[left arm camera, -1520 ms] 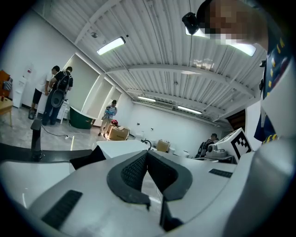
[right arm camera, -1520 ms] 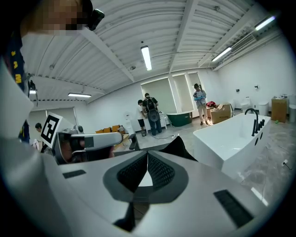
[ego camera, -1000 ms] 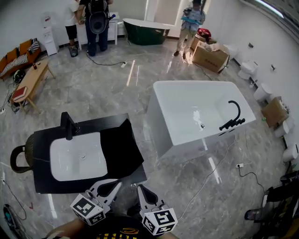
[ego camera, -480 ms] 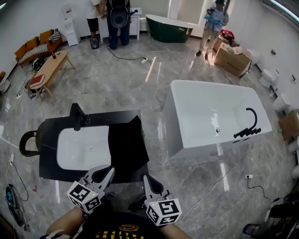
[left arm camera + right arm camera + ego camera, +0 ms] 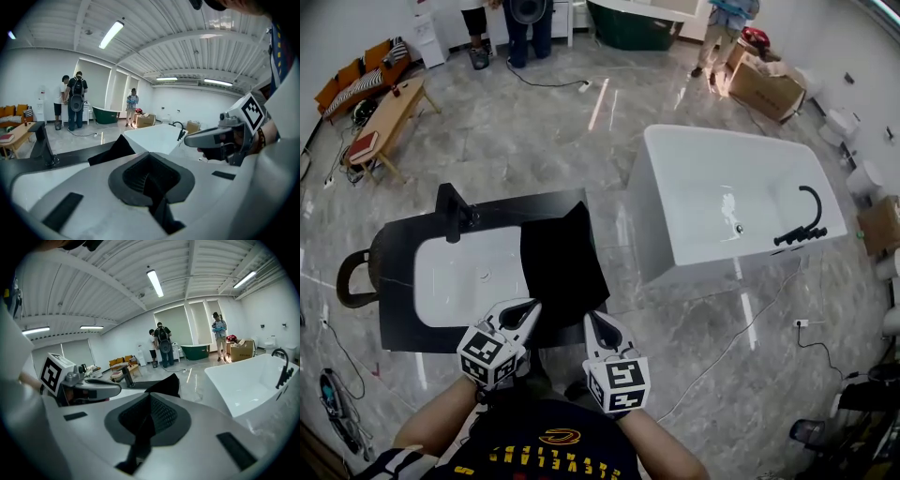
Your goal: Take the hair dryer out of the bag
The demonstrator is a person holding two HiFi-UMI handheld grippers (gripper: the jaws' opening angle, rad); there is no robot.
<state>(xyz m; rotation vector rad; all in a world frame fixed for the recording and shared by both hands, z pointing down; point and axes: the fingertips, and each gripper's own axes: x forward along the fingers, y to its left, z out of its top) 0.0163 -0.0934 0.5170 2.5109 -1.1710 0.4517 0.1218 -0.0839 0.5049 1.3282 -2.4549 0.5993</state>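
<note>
A black bag (image 5: 558,262) lies slumped on the right part of a black vanity counter (image 5: 403,328), beside its white sink (image 5: 473,277). No hair dryer shows; the bag hides whatever is in it. My left gripper (image 5: 530,307) is shut and empty, its tip at the counter's front edge just short of the bag. My right gripper (image 5: 591,319) is also shut and empty, beside the left one near the bag's front right corner. In the left gripper view the bag (image 5: 117,147) lies ahead, with the right gripper (image 5: 218,136) off to the right. In the right gripper view the bag (image 5: 166,384) peaks just past the jaws.
A black faucet (image 5: 450,202) stands at the sink's back left. A white bathtub (image 5: 731,206) with a black tap sits to the right, and a cable (image 5: 741,328) runs across the floor. A dark round basket (image 5: 352,281) sits left of the counter. People (image 5: 530,14) stand far off.
Both grippers have moved forward and down from near my body to the counter's front edge by the bag. Both stay shut. My head has tilted down, so the counter sits closer.
</note>
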